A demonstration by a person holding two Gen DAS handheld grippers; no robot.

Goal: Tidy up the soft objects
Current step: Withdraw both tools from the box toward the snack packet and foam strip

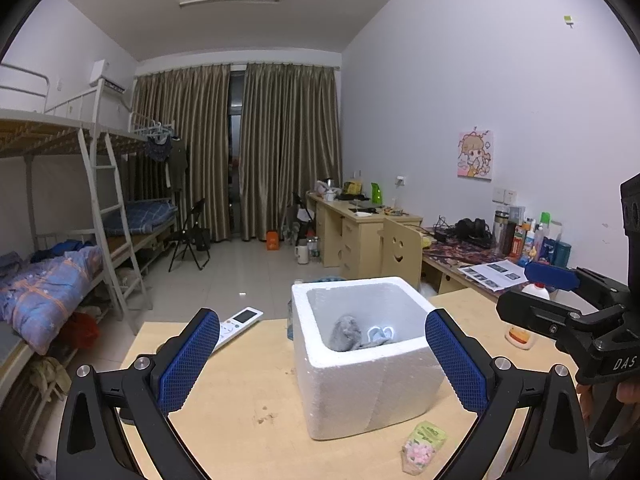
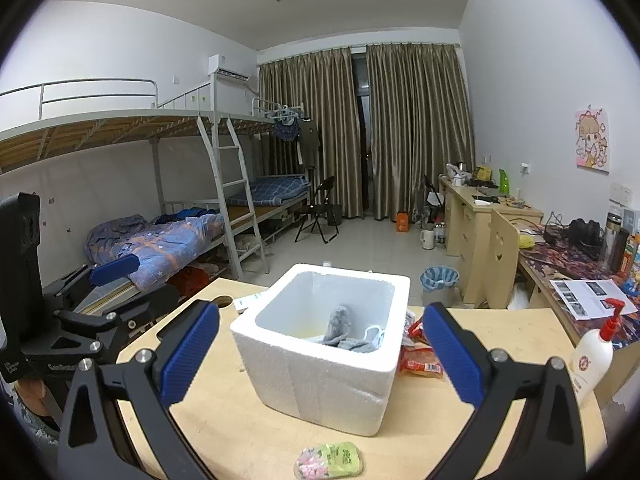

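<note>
A white foam box (image 1: pixel 360 384) stands on the wooden table (image 1: pixel 240 400); it also shows in the right wrist view (image 2: pixel 320 380). Inside it lie a grey soft cloth (image 1: pixel 346 334) (image 2: pixel 340 326) and a white soft item (image 1: pixel 380 334) (image 2: pixel 374 334). A small green and pink packet (image 1: pixel 424 446) (image 2: pixel 328 460) lies on the table in front of the box. My left gripper (image 1: pixel 322 360) is open and empty, its fingers either side of the box. My right gripper (image 2: pixel 320 354) is open and empty, also facing the box. The right gripper shows at the right of the left view (image 1: pixel 560 300).
A white remote (image 1: pixel 238 326) lies at the table's far left. A red snack packet (image 2: pixel 420 356) lies right of the box. A pump bottle (image 2: pixel 592 356) stands at the table's right edge. Bunk beds, desks, a chair and a bin (image 2: pixel 438 284) lie beyond.
</note>
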